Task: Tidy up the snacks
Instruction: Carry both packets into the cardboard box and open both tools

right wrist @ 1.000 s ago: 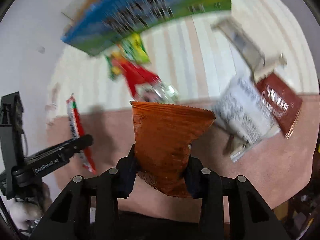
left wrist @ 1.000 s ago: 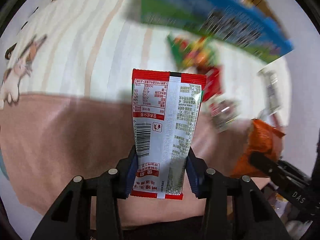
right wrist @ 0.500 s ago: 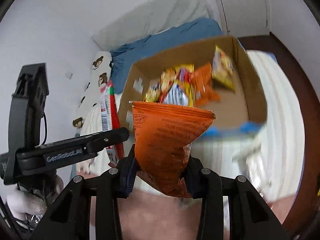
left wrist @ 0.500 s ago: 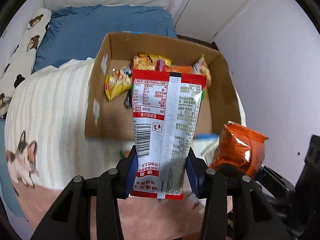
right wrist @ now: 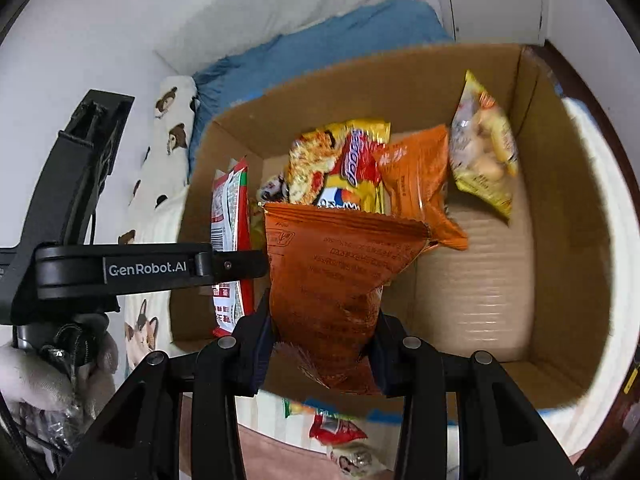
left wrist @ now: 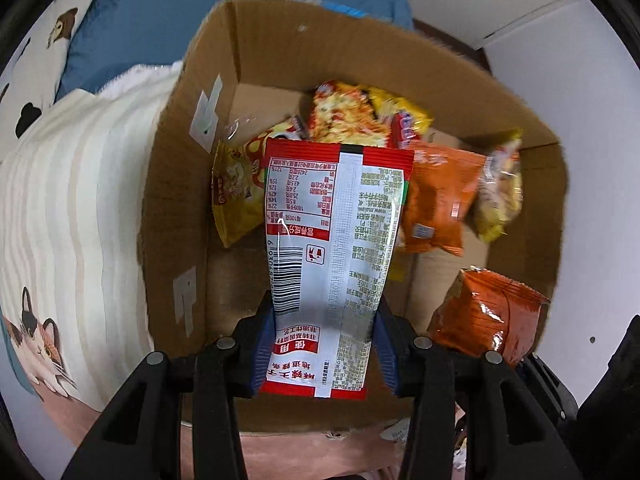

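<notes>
With both packets hanging over the box (left wrist: 552, 184), I read this as the drop step: left gripper (left wrist: 325, 344) clamps the red packet (left wrist: 336, 240), right gripper (right wrist: 324, 344) the orange packet (right wrist: 336, 276), next release toward bare floor at 3 o'clock.
</notes>
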